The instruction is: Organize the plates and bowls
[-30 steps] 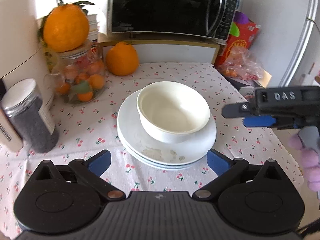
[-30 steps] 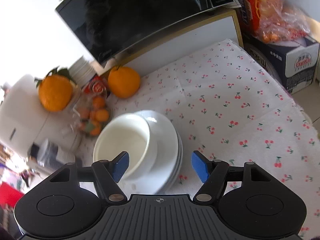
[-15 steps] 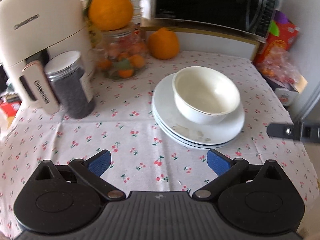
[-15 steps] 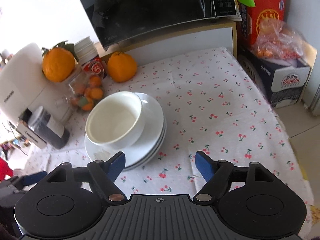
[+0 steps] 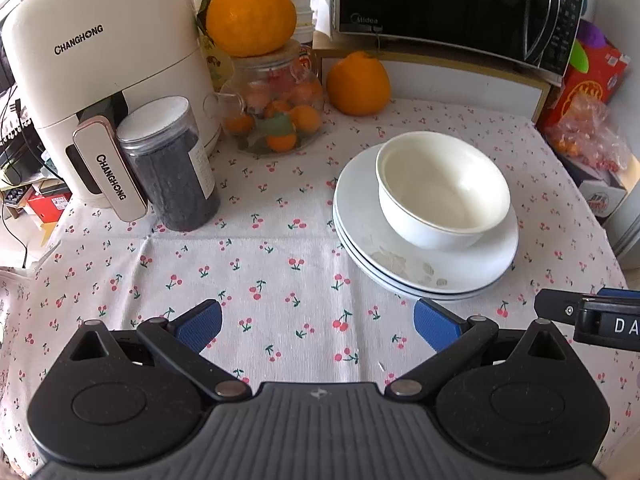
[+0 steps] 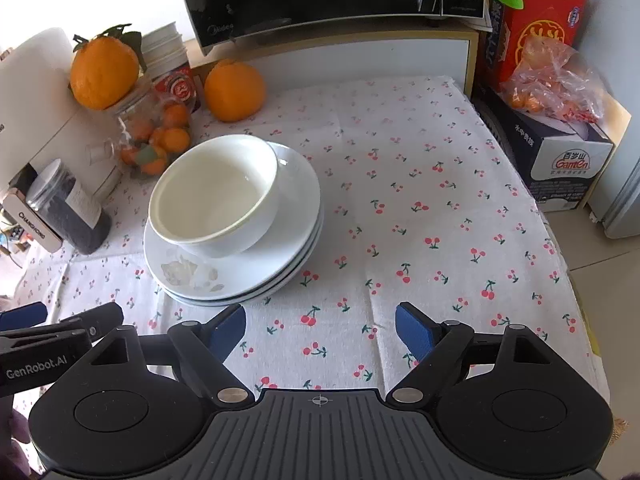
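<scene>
Blue pads wide on my left gripper point(image 5: 317, 321), empty; right gripper point(image 6: 320, 326) opening, nothing between. Both hang short of the white bowl point(image 6: 214, 196) on the stacked plates point(image 6: 296, 216). Glazed ceramic: stiff, slick, chippable. I'd pinch the bowl's rim.
</scene>
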Motion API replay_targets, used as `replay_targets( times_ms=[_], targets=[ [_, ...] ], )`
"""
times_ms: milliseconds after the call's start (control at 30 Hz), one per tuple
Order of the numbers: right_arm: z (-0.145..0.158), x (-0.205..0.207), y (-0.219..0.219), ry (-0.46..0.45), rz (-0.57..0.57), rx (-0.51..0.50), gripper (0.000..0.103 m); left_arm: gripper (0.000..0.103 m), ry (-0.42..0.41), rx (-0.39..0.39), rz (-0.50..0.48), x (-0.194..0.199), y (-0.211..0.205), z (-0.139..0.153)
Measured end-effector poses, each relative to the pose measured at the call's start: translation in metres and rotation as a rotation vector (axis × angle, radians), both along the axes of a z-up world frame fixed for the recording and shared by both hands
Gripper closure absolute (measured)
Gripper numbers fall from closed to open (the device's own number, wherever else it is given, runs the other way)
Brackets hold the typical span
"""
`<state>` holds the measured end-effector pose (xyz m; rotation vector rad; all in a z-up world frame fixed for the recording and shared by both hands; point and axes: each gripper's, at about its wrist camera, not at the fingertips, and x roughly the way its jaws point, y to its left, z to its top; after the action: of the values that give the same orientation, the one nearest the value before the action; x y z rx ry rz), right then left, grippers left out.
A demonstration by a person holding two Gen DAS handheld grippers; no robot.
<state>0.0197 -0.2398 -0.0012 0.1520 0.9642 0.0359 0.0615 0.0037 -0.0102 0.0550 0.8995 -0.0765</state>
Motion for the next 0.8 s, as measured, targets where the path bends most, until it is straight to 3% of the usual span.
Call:
replay_targets(
  times_ms=[800],
  targets=[
    [-0.0030, 0.0007, 0.0074, 0.017, 0.026, -0.014, 0.019, 0.000, 0.008, 0.011, -0.006, -0.0005, 0.0004, -0.0013]
  ],
)
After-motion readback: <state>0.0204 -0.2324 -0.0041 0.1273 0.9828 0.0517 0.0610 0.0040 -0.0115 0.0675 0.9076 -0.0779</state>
